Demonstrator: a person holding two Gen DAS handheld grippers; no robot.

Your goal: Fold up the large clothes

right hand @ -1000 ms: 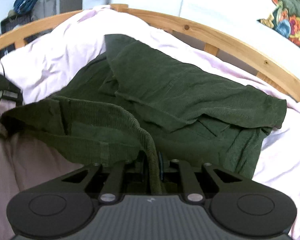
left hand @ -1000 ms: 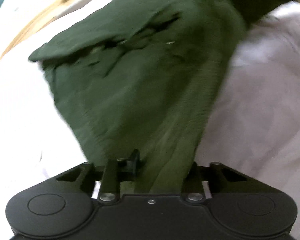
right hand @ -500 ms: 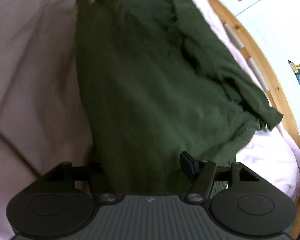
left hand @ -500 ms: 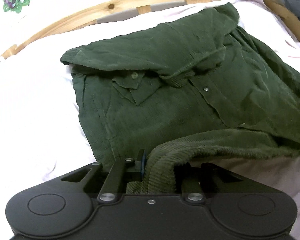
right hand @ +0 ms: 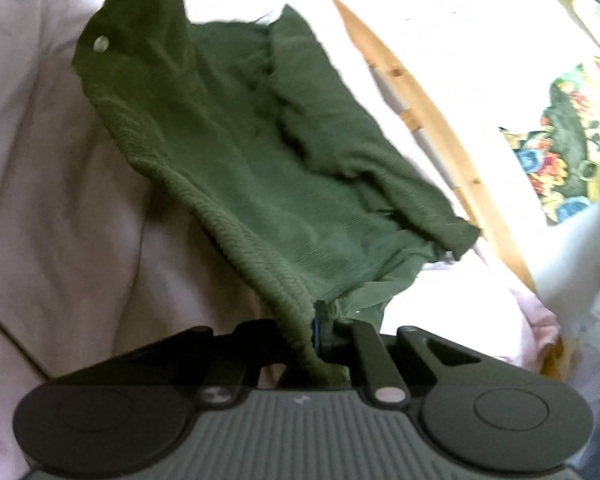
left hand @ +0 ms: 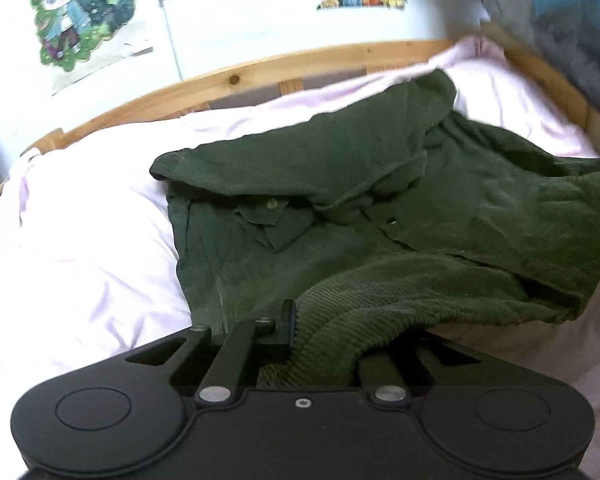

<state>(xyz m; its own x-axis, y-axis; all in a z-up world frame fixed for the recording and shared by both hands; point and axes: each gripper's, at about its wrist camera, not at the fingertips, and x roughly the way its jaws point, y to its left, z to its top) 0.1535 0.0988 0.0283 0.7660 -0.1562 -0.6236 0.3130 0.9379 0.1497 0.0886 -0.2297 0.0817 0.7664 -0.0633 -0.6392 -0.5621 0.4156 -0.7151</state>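
Both jaws pinch the ribbed hem, jacket stretched between them.
The green corduroy jacket (left hand: 340, 184) lies on the bed (left hand: 80, 220), running from the left gripper (left hand: 320, 332) toward 12 o'clock; the right gripper (right hand: 312, 328) holds its corner, cloth trailing to 11 o'clock.

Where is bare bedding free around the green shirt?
Bare pink sheet lies between the green shirt and the wooden bed rail; more lies beside its ribbed hem. Crowded: both left gripper and right gripper grip cloth.
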